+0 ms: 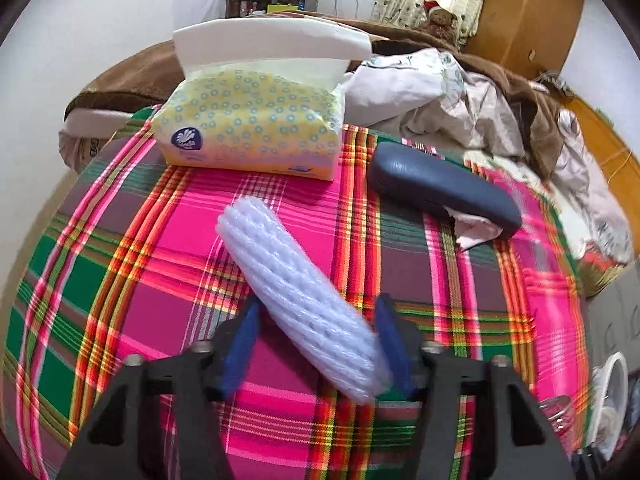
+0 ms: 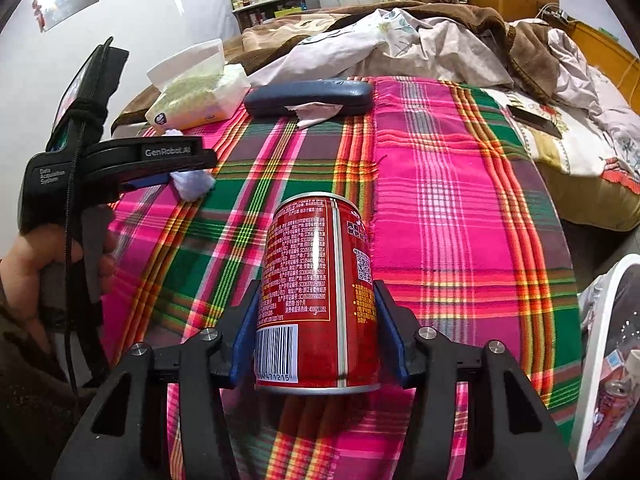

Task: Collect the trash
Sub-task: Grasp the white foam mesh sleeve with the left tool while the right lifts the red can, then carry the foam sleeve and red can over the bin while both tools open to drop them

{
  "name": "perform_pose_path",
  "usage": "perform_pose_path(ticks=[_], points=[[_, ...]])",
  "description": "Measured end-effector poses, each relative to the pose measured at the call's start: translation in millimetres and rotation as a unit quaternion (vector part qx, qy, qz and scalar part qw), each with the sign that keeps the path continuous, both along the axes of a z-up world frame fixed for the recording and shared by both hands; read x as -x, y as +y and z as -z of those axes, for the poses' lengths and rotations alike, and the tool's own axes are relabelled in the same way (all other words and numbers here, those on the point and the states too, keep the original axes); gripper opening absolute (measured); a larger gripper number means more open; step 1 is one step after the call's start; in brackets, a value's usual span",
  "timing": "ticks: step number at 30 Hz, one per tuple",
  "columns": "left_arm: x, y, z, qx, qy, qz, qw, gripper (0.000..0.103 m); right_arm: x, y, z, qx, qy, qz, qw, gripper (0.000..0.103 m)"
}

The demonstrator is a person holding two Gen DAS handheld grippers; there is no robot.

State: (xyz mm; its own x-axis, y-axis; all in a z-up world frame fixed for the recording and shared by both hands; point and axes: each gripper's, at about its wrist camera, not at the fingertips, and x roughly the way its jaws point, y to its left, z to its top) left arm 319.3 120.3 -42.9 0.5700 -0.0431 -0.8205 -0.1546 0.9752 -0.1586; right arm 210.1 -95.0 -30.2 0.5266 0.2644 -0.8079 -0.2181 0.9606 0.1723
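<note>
- risk: foam net sleeve (image 1: 298,294) sits slanted across the left tool (image 1: 316,334), only its lower end between the blue pads (image 1: 240,344); soft foam, so it could squash and slide out, or swing and drop, if the hold stays this far off centre
- risk: red can (image 2: 318,292) is smooth and shiny, right tool (image 2: 316,330) clamps it low near the base; a quick tilt toward the bin could let it rotate or slip
- risk: white bin (image 2: 592,360) is at the far right edge of the right view, off the plaid cloth (image 1: 460,280); releasing too soon would land the trash on the desk or floor
- left tool: jaws partly closed around the sleeve's lower end, right pad touching, left pad contact unclear from motion blur, so grip looks made but not certain
- right tool: closed on the can, both pads pressed to its sides, can upright in centre frame
- sleeve runs from bottom centre up toward centre-left of the left view, pointing at the tissue pack (image 1: 252,124)
- crumpled tissue (image 1: 476,230) lies tucked against the dark glasses case (image 1: 444,188), right of centre, well apart from both tools, not yet collected
- bin already holds another can, lower right of the right view
</note>
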Motion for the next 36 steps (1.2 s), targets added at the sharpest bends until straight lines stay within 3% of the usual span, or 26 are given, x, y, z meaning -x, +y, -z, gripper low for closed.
perform_pose_path(ticks=[4,8,17,20,36], points=[[5,1,-1,0.002,-0.002,0.006,1.0,0.038,0,-1,0,0.0,-0.004,0.001,1.0,0.054],[13,-9,-4,-0.01,-0.011,0.019,0.9997,0.033,3,-5,-1,-0.003,-0.007,0.004,1.0,0.054],[39,-27,-6,-0.007,-0.015,0.05,0.9986,0.032,8,-20,-6,-0.013,-0.015,0.021,1.0,0.054],[52,-38,-11,-0.024,-0.024,0.064,0.9974,0.032,12,-26,-9,-0.017,-0.02,0.026,0.999,0.054],[118,-102,-50,-0.032,-0.071,0.134,0.9879,0.032,46,-78,-33,-0.024,-0.056,0.076,0.995,0.054]])
